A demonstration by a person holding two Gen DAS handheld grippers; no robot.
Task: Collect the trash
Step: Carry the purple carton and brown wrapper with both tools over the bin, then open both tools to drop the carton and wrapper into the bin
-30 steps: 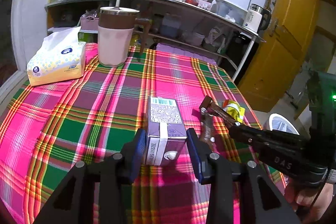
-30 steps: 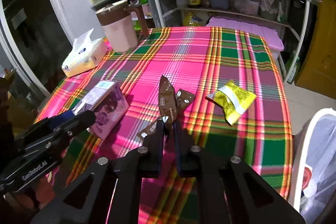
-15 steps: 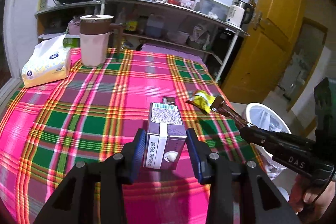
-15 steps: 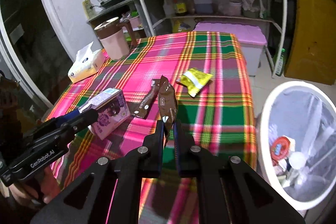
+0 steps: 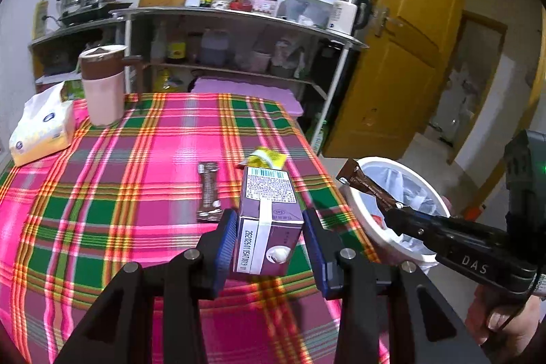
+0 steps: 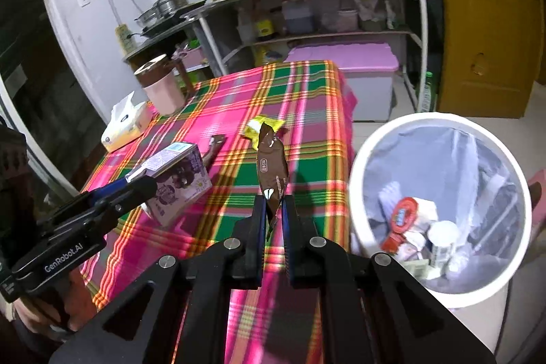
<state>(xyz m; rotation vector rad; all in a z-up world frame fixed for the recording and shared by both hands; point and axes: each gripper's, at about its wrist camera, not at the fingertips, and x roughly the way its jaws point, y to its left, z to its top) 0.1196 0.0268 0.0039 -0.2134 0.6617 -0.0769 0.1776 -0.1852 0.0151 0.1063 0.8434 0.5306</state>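
Observation:
My left gripper [image 5: 269, 227] is shut on a purple drink carton [image 5: 269, 210], held above the plaid tablecloth [image 5: 136, 176]. My right gripper [image 6: 273, 207] is shut on a brown snack wrapper [image 6: 271, 166] that stands up between its blue pads. In the left wrist view that brown wrapper [image 5: 368, 185] hangs over the rim of the white trash bin [image 5: 361, 214]. The right wrist view has the lined bin [image 6: 440, 125] at lower right with several bits of rubbish inside, and the carton [image 6: 177, 173] at left. A second brown wrapper [image 5: 208, 193] and a yellow wrapper [image 5: 264, 157] lie on the table.
A tissue pack [image 5: 41, 132] and a pink jug with a brown lid [image 5: 102, 84] stand at the table's far left. Behind are a metal shelf rack [image 5: 239, 16] with bottles and a kettle, a purple-lidded box [image 6: 344, 57], and a yellow door [image 5: 402, 57]. A hand [image 5: 505, 323] holds the right gripper.
Both grippers have swung right with their loads, from over the table's middle toward its right edge. The trash bin has come into view and now lies close beside both.

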